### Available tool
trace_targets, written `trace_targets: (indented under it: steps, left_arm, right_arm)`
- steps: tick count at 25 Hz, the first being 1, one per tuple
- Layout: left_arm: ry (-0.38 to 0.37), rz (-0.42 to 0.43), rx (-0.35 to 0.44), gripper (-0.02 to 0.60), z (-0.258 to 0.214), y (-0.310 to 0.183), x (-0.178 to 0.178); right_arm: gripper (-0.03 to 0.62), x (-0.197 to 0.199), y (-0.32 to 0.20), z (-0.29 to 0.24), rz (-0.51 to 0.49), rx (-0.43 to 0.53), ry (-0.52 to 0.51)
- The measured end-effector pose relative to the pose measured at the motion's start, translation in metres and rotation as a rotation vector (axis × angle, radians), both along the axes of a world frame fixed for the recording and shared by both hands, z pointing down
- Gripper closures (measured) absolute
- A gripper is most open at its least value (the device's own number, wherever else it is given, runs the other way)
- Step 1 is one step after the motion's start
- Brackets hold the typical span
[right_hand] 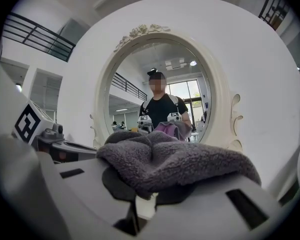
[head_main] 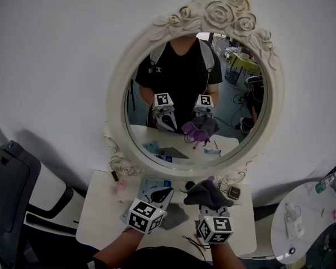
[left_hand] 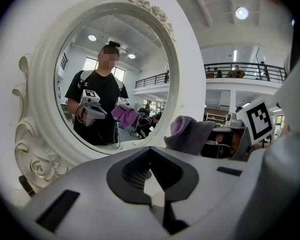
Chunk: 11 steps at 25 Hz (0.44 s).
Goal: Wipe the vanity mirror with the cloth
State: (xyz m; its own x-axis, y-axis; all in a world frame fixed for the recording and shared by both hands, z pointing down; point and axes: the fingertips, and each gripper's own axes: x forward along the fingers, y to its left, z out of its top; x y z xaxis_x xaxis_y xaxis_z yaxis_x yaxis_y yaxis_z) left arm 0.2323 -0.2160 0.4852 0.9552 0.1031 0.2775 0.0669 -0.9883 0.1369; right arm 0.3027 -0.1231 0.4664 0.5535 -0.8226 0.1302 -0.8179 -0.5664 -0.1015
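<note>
An oval vanity mirror (head_main: pixel 196 83) in a white carved frame stands at the back of a small white table (head_main: pixel 101 220). Its glass reflects a person holding both grippers. My right gripper (head_main: pixel 211 203) is shut on a bunched dark grey and purple cloth (head_main: pixel 208 193), low in front of the mirror's bottom rim and apart from the glass. In the right gripper view the cloth (right_hand: pixel 175 164) spills over the right gripper (right_hand: pixel 145 196), with the mirror (right_hand: pixel 160 79) ahead. My left gripper (head_main: pixel 161 196) hovers beside it, shut and holding nothing. The left gripper view shows the left gripper (left_hand: pixel 151 183), the mirror (left_hand: pixel 110 64) and the cloth (left_hand: pixel 190 134).
On the table lie a blue packet (head_main: pixel 157 182), a grey sheet (head_main: pixel 175 217), a pink item (head_main: pixel 120 187) and a small square object (head_main: pixel 233 193). A black chair (head_main: pixel 11 192) stands at the left. A round white side table (head_main: pixel 305 217) stands at the right.
</note>
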Motion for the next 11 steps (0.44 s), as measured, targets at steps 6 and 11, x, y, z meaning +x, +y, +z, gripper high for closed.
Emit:
trace_targets:
  steps: [6, 11]
  left_arm:
    - [-0.003, -0.023, -0.009, 0.581, 0.002, -0.009, 0.001]
    - [-0.012, -0.033, -0.013, 0.581, 0.007, -0.014, 0.001]
  right_arm:
    - [0.563, -0.001, -0.011, 0.001, -0.033, -0.003, -0.009]
    - [0.563, -0.003, -0.019, 0.005, -0.062, -0.012, -0.002]
